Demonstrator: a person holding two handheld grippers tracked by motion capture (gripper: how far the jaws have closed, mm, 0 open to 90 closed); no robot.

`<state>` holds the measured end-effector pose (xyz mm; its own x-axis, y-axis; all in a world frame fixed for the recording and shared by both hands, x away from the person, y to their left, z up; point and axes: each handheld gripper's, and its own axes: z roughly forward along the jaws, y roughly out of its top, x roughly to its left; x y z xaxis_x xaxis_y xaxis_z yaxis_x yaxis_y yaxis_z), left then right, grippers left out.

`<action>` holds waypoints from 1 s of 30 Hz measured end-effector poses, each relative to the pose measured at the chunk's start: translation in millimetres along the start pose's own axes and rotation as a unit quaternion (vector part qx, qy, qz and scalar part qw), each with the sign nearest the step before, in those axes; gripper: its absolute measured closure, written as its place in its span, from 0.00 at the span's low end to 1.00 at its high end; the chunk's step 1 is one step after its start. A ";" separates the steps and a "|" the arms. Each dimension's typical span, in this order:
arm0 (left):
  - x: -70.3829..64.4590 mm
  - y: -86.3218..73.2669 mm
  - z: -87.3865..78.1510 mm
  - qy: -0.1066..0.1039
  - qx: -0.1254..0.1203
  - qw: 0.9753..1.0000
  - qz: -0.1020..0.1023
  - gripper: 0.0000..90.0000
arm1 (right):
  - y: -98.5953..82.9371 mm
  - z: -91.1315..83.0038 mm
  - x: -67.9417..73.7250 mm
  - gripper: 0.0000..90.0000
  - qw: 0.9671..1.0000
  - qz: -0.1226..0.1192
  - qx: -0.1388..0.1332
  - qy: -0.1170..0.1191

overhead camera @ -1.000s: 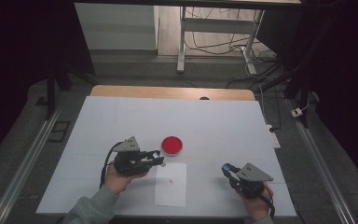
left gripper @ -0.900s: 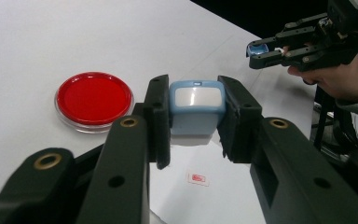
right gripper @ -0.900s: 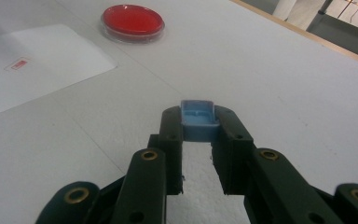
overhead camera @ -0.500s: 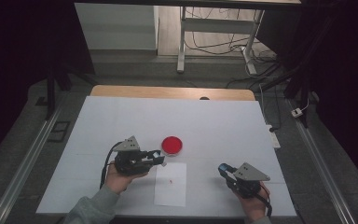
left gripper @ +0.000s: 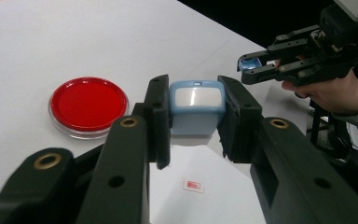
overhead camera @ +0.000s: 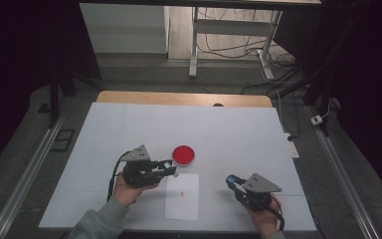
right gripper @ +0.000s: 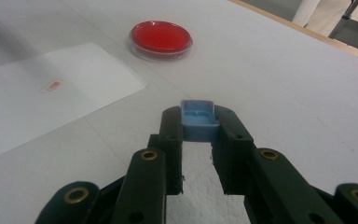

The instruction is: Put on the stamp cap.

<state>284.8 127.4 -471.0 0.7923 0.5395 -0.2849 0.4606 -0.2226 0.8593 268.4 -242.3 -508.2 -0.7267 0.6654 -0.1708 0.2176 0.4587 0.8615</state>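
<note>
My left gripper point(overhead camera: 168, 166) is shut on a small light-blue block with a white face point(left gripper: 196, 105), held just above the top edge of a white paper sheet point(overhead camera: 181, 196). A small red mark point(left gripper: 193, 185) sits on that sheet. My right gripper point(overhead camera: 234, 180) is shut on a little blue cap point(right gripper: 197, 121), low over the table to the right of the sheet. The same cap point(left gripper: 251, 63) shows between its tips in the left gripper view. A round red dish point(overhead camera: 183, 155) lies flat just beyond the sheet, close to the left gripper's tips.
The white table top point(overhead camera: 238, 134) stretches wide behind the dish, ending in a wooden far edge point(overhead camera: 179, 98). Dark floor, metal rails and cables surround the table. The person's sleeves come in at the near edge.
My right gripper has drifted slightly left toward the paper, still holding the cap. The left gripper and the dish have hardly moved.
</note>
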 end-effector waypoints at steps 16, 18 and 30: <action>-3.4 2.9 3.4 -0.004 0.000 1.000 0.002 0.74 | 5.8 13.4 11.4 0.82 1.000 -0.002 -0.003 0.022; -3.6 3.1 4.1 -0.004 0.000 1.000 0.003 0.74 | 6.3 14.9 12.9 0.82 1.000 -0.003 -0.003 0.024; -5.5 5.5 7.4 -0.006 -0.002 1.000 0.004 0.74 | 10.2 21.7 19.6 0.82 1.000 -0.005 -0.005 0.030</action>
<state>285.9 117.2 -467.8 0.8010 0.5277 -0.2825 0.4522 -0.2243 0.8632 270.5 -211.8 -513.2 -0.7669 0.6240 -0.1497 0.2046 0.4589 0.8646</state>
